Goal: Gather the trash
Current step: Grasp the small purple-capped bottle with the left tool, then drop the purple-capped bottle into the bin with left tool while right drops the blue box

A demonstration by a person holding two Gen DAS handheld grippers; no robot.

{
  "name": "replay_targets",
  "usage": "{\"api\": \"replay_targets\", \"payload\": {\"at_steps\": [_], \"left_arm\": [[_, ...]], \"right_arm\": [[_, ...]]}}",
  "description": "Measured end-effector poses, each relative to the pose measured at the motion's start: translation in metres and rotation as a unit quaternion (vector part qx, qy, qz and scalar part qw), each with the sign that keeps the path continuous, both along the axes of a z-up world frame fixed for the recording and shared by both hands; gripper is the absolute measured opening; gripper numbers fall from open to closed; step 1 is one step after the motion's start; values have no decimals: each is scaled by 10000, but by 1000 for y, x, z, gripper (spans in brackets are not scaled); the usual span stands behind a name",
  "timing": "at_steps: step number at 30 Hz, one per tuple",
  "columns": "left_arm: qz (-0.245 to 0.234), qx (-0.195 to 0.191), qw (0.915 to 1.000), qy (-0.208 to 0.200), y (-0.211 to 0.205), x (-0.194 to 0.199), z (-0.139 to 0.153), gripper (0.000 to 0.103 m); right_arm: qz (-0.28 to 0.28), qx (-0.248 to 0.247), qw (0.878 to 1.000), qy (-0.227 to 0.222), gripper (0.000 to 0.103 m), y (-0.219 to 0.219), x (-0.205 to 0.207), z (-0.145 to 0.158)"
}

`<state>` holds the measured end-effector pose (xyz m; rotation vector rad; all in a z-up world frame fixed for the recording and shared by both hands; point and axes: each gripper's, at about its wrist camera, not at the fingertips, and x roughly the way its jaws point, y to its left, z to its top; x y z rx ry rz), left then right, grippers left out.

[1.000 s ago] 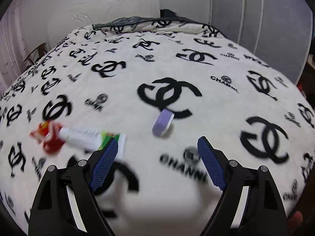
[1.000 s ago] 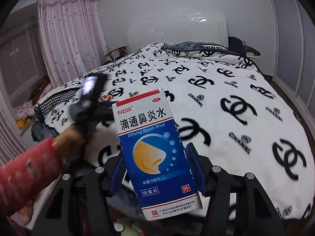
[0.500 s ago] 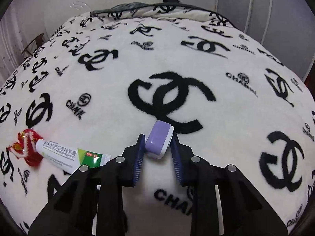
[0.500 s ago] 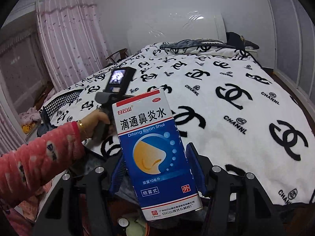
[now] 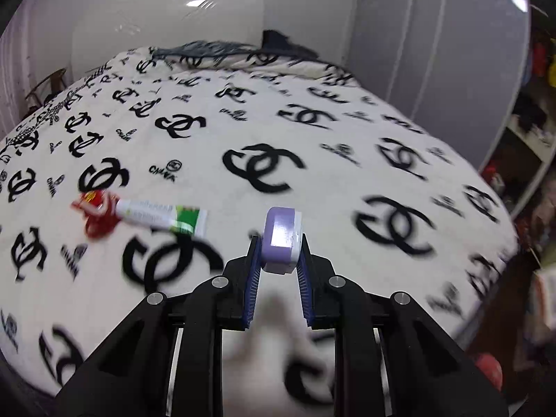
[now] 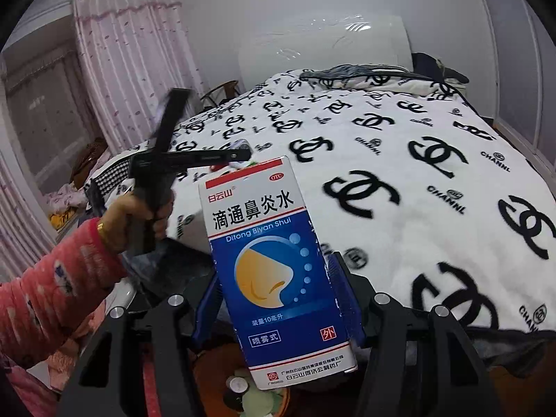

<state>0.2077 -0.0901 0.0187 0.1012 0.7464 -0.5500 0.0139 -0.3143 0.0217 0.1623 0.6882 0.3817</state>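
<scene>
My left gripper is shut on a small purple and white case, held up clear of the bed. In the right wrist view that same gripper shows from the side, in a person's hand. Left on the blanket lie a white and green tube and a red wrapper, touching each other. My right gripper is shut on a blue and white medicine box, upright between the blue pads, near the bed's foot.
The bed carries a white blanket with black logos; pillows and a white headboard are at the far end. Shelves stand to the right. Pink curtains and clothes are left of the bed. A bin with trash sits below the box.
The left gripper closed on the purple case on the blanket, then lifted it and pulled back. The right gripper kept the box and drifted slightly.
</scene>
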Motion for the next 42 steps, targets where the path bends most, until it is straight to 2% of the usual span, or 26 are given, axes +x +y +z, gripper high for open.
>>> {"api": "replay_targets", "payload": {"at_steps": [5,11,14,18,20,23,24,26,27,31,32,33,34,36,37,42], "left_arm": [[-247,-154,9996,26,26,-73,1,20],[-357,-212,9990,156,52,-157,-24,20],[-379,-232,9980,441,59,-185,-51,20],[-261,-125,9932,1124,60,-200,-109,20],[-163,-83,9876,1560,60,-201,-141,20],[4,208,9711,2379,55,-198,-197,20],[76,333,9615,2727,54,-197,-219,20],[162,541,9466,3173,51,-194,-249,20],[205,767,9378,3381,47,-192,-266,20],[261,1335,9156,3783,39,-190,-300,20],[261,1453,9122,3823,37,-191,-306,22],[312,1568,9075,3884,36,-188,-312,28],[338,1567,9067,3901,37,-188,-314,40],[412,1455,9082,3902,39,-193,-315,55],[449,1397,9100,3878,40,-192,-313,59],[514,1383,9104,3865,44,-193,-315,61]], "right_arm": [[192,6,9998,103,58,20,-19,-9],[420,-35,9984,369,58,45,-42,-36],[500,-106,9969,605,58,58,-50,-59],[515,-67,9927,1086,58,70,-52,-100],[542,-88,9893,1352,58,77,-52,-121],[588,-90,9797,1913,58,89,-48,-162],[574,-94,9760,2098,58,92,-48,-176],[530,-211,9681,2441,58,100,-45,-203],[488,-307,9627,2642,58,104,-44,-220],[401,-454,9454,3201,58,116,-39,-266],[355,-495,9434,3261,60,118,-37,-274],[310,-523,9420,3301,62,118,-35,-279],[273,-487,9410,3339,66,117,-33,-283],[215,-373,9429,3304,79,114,-31,-283],[194,-344,9435,3289,80,112,-30,-282],[43,-225,9397,3413,80,104,-32,-290]]}}
